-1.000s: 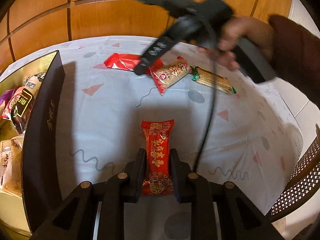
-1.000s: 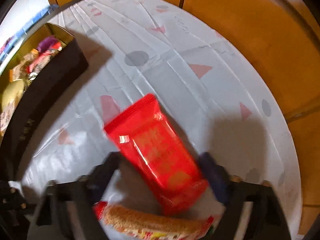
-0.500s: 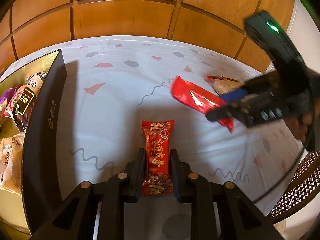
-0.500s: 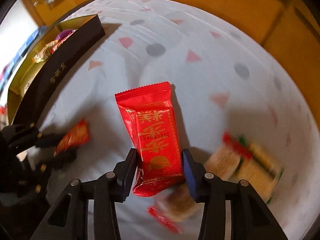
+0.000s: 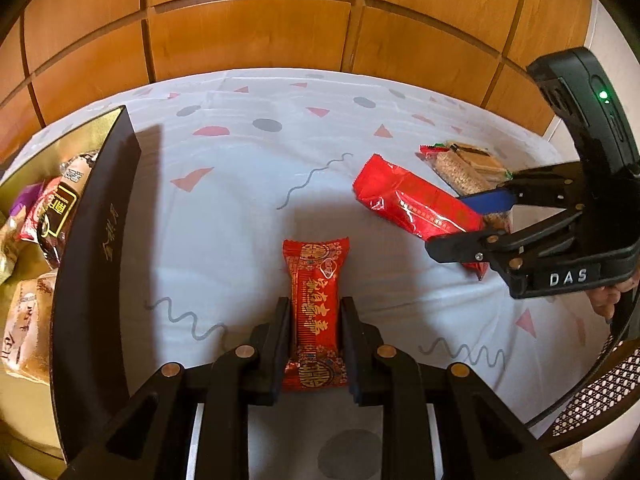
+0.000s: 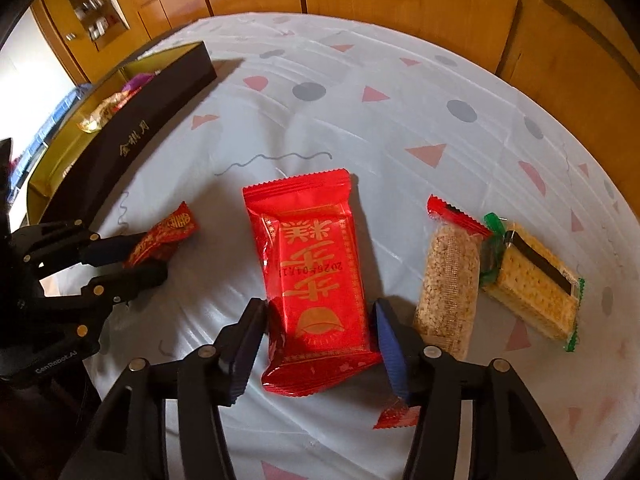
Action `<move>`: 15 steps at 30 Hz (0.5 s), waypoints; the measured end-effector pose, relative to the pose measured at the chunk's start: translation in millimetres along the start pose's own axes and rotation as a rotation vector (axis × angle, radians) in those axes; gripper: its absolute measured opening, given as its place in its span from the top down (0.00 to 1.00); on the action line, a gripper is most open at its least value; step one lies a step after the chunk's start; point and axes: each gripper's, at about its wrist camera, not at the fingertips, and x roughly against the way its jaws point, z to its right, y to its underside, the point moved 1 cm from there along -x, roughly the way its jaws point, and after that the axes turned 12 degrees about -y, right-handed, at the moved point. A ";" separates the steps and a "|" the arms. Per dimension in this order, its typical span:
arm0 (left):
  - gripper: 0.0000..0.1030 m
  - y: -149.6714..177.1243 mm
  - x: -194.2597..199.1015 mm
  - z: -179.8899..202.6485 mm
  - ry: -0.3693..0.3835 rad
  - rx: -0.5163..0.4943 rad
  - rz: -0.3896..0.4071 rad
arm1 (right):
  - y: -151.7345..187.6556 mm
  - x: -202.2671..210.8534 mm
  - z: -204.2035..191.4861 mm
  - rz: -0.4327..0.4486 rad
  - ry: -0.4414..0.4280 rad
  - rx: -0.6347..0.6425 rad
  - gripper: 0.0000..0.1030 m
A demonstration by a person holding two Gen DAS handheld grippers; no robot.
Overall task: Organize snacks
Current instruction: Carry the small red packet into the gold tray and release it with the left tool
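Note:
A small red patterned snack lies lengthwise on the white tablecloth, and my left gripper is shut on its near half. The same left gripper and snack show at the left of the right wrist view. A larger flat red pack rests on the cloth between the fingers of my right gripper. Its jaws are opening, with a gap on each side of the pack. In the left wrist view the right gripper reaches in from the right over that red pack.
A dark box with a gold inside holds several snacks at the left; its long wall faces the grippers. A sesame bar and a cracker pack lie right of the red pack. A cane chair stands by the table's right edge.
The right gripper carried the large red pack across to the right side of the table, beside the sesame bar and crackers, and its jaws have widened off it. The left gripper kept still.

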 end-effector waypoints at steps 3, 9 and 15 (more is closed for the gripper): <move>0.77 -0.8 1.2 2.7 -0.022 -0.010 -0.004 | -2.3 -3.4 -7.3 0.000 0.038 0.056 0.42; 0.79 -4.0 6.2 2.6 -0.015 -0.022 -0.032 | 0.3 -1.1 -11.6 0.005 0.089 0.099 0.40; 0.79 -12.0 42.8 -13.1 0.046 0.004 0.029 | 3.4 -1.0 -17.8 0.016 0.094 0.131 0.44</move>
